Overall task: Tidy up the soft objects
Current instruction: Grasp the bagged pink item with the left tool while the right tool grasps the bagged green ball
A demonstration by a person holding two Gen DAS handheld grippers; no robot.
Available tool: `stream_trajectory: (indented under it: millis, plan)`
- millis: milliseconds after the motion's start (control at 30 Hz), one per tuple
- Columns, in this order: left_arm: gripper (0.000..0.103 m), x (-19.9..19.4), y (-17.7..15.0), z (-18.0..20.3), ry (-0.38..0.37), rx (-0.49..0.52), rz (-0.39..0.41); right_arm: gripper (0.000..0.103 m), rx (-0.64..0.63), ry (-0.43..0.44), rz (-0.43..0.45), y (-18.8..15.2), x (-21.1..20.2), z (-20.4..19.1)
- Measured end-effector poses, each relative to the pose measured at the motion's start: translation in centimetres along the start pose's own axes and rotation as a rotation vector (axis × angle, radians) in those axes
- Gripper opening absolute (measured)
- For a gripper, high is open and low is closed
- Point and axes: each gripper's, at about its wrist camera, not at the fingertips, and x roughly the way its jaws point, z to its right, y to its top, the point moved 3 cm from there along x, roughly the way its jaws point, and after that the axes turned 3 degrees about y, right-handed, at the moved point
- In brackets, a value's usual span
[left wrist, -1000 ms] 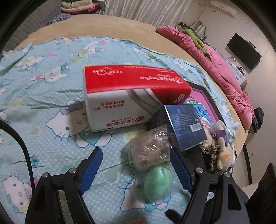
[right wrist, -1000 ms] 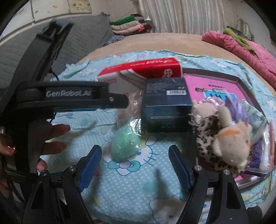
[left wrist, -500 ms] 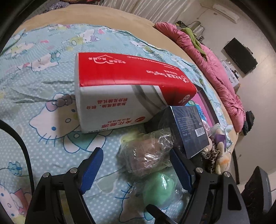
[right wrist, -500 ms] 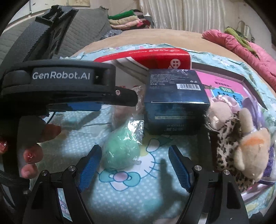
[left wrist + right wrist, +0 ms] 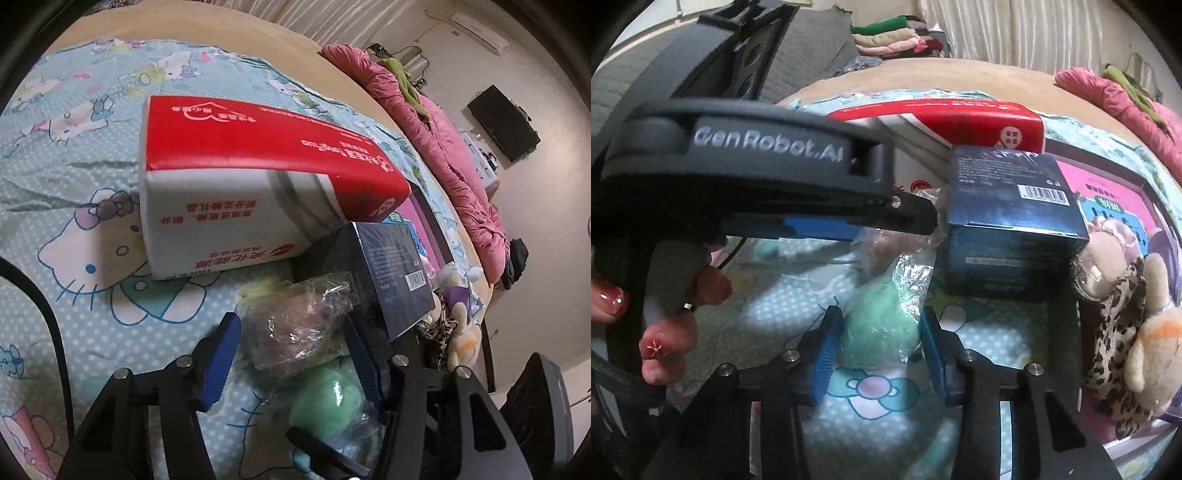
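A bed (image 5: 74, 302) with a cartoon-cat sheet holds a red-and-white tissue pack (image 5: 236, 192). Left tool (image 5: 291, 350) is closing around a brown bagged toy (image 5: 295, 328), pads touching. Right tool (image 5: 879, 347) is closing on a green bagged toy (image 5: 879, 332), gripping it.

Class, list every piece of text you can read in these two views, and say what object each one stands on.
"GenRobot.AI": on the left gripper.
Red-and-white tissue pack: red Chinese print, upside down, too blurred to read.
Dark blue box: barcode and small print, too small.
Pink book: title unreadable.
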Motion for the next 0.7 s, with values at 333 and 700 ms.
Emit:
stream_trajectory:
  millis: [333,700]
  plan:
    - [0.039,-0.9,-0.2,-0.3,0.018,0.01,0.043,0.044,0.011,0.002,0.027,0.5,-1.2,1.0]
    - [0.062,-0.5,-1.0,-0.8,0.061,0.044,0.011,0.044,0.037,0.01,0.037,-0.4,-2.8,2.0]
